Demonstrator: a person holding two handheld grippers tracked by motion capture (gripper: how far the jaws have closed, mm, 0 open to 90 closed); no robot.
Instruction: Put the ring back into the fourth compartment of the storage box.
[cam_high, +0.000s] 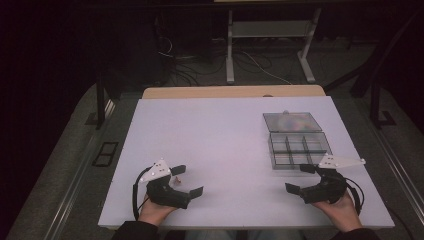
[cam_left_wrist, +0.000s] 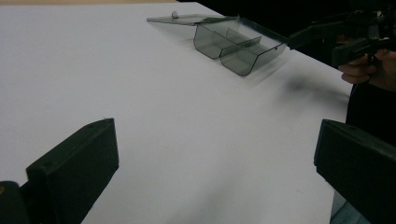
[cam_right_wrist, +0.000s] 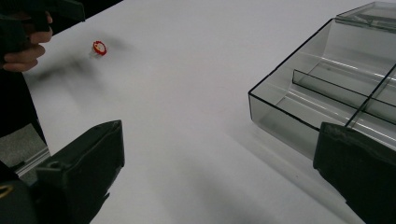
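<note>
A white bench (cam_high: 225, 150) was observed with two hand-held grippers positioned at its near edge. The left gripper (cam_high: 189, 181) was held low over the near left part of the bench, its jaws spread wide with nothing between them; in the left gripper view only bare bench surface was seen between the two black jaws. A small red and white item (cam_high: 175, 182) was found lying on the bench just beside the left gripper, close to its jaws and apart from them; what kind of item it was could not be determined. The same item (cam_right_wrist: 99, 48) was recorded in the right gripper view, resting on the bench near the far hand.

The right gripper (cam_high: 301, 179) was held at the near right, its jaws likewise spread and empty. A clear compartment box (cam_high: 298, 149) was noted just beyond it on the right side of the bench, with its lid (cam_high: 292, 122) folded open and lying flat behind it. The compartments nearest the right gripper were seen to be empty.
</note>
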